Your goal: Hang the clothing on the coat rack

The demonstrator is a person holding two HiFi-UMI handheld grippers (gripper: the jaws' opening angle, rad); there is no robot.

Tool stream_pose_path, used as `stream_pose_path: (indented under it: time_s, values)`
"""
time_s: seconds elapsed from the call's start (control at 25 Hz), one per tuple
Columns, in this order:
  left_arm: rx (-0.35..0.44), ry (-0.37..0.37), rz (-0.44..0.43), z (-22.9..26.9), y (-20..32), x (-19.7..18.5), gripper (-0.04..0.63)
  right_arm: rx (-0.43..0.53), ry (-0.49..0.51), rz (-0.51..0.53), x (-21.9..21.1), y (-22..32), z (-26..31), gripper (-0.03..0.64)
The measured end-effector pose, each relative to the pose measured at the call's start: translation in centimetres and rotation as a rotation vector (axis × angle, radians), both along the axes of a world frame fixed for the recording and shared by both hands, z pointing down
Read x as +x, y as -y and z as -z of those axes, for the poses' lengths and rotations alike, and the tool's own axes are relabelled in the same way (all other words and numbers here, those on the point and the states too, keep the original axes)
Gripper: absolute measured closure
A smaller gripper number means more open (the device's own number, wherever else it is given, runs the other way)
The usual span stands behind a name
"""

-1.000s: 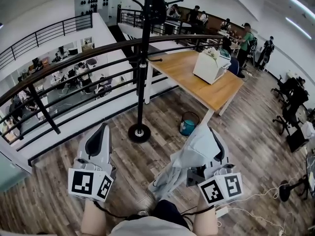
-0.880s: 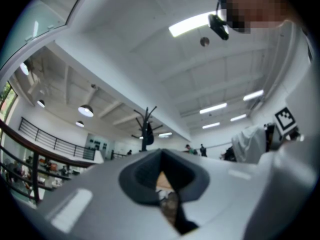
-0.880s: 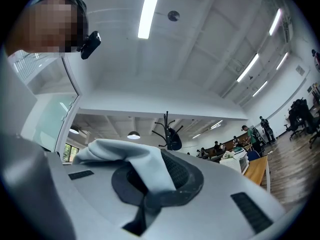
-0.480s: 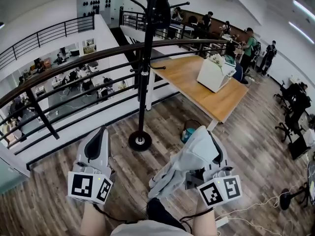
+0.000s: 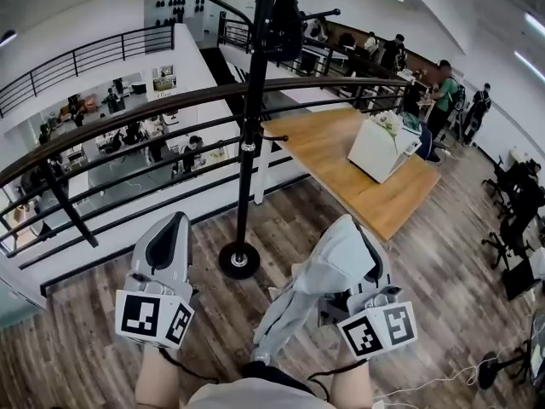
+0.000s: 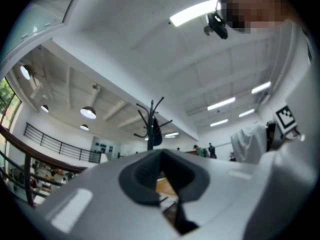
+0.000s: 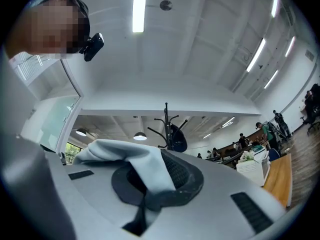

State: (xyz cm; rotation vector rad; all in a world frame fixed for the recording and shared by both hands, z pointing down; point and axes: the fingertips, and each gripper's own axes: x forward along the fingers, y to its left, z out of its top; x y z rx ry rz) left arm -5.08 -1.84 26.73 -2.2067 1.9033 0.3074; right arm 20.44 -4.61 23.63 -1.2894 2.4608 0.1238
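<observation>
The clothing, one light grey garment, was held in the clenched jaws of the right gripper. It was draped over the gripper's top and hung down towards the wooden floor in front of the person. The jaws of the left gripper were seen pressed together with nothing between them, so no second hold was given to the cloth. The coat rack stood ahead between the two grippers, well apart from both and just beside the railing.

Several failures could be expected from here. Only a fold appeared to be pinched, so the garment might be pulled free by its own hanging weight when lifted to a hook. The trailing end could be caught on the short lower peg or dragged across the round base. The rack, judged slender on a small foot, might be rocked or tipped if the cloth were tugged sideways. The dark item already hanging near the top could be knocked off. A garment released too far forward could be lost over the railing to the level below.

One coat rack was counted, one grey garment, one dark hung item, two grippers, one wooden surface and one white box on it. The upper hooks were several, but an exact count could not be made.
</observation>
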Motion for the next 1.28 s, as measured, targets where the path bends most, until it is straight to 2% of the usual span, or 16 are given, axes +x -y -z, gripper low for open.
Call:
stream_pose_path:
  time_s: [0.32, 0.64, 0.96, 1.28]
  values:
    - [0.026, 0.007, 0.019, 1.2, 7.0, 2.0, 0.586, 0.024, -0.013, 0.040, 1.3, 7.3, 1.2, 0.611]
    - [0.024, 0.004, 0.055, 0.1, 10.7, 2.1, 0.586, 0.024, -0.026, 0.085, 0.9, 12.4, 0.6, 0.611]
    - [0.006, 0.003, 0.090, -0.7, 14.2, -0.1, 0.586, -0.003, -0.027, 0.091, -0.4, 17.0, 0.1, 0.611]
    - [0.008, -0.007, 0.021, -0.7, 19.2, -4.7, 0.586, -0.003, -0.034, 0.033, -4.4, 20.3, 1.1, 0.611]
